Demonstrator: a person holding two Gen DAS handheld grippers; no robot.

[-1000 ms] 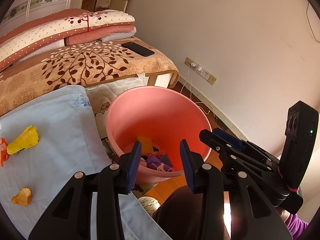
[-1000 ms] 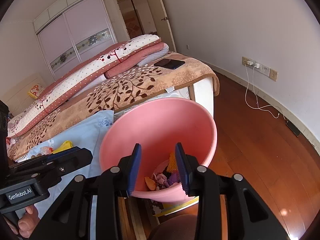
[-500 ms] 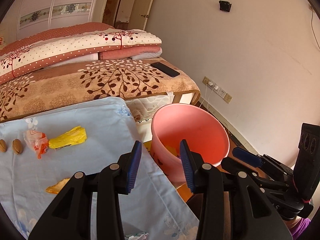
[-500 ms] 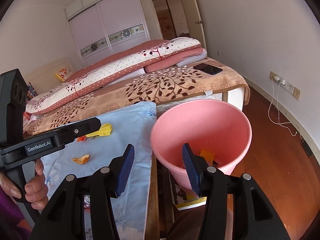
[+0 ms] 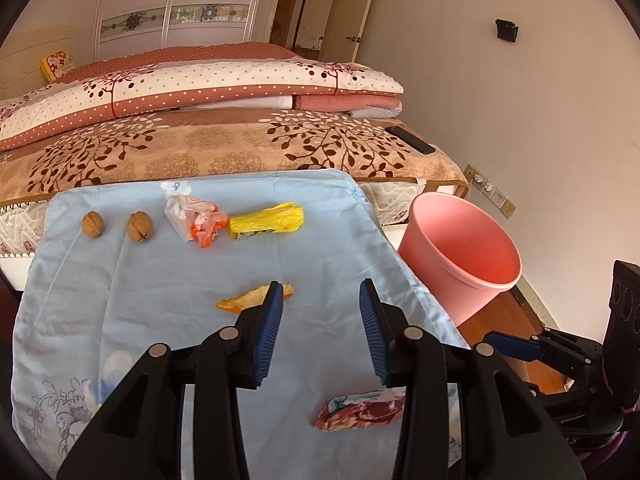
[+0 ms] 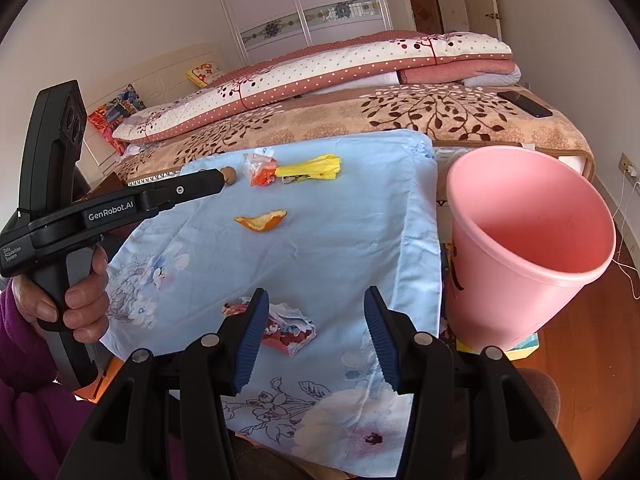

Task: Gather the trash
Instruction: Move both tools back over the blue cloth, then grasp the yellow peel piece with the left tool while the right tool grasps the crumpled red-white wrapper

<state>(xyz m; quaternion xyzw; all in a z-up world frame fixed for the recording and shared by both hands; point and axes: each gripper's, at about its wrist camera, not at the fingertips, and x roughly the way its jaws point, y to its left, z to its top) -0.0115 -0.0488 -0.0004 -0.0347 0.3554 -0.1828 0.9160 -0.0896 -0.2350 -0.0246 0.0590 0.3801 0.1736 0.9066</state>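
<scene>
Trash lies on a light blue cloth [image 5: 160, 300]: an orange peel [image 5: 250, 302] [image 6: 262, 220], a yellow wrapper [image 5: 268, 222] [image 6: 312, 170], a clear and orange wrapper [image 5: 192, 218] [image 6: 260, 170], and a crumpled red-patterned wrapper [image 5: 360, 408] [image 6: 286, 326]. Two walnuts [image 5: 116, 226] sit at the cloth's far left. My left gripper [image 5: 320, 292] hovers open just right of the peel. My right gripper [image 6: 316, 300] is open above the crumpled wrapper, which lies by its left finger. Neither holds anything. The pink bin [image 5: 460, 248] [image 6: 520, 248] stands right of the cloth.
A bed with a leaf-patterned blanket [image 5: 240, 144] and folded quilts runs behind the cloth, with a black phone [image 5: 410, 140] on its right end. Wall sockets and a white cable [image 6: 628, 184] are beyond the bin. A hand [image 6: 80, 300] grips the left tool.
Both views have swung left, away from over the pink bin and onto the cloth. The bin now stands at the right. The right jaws have widened.
</scene>
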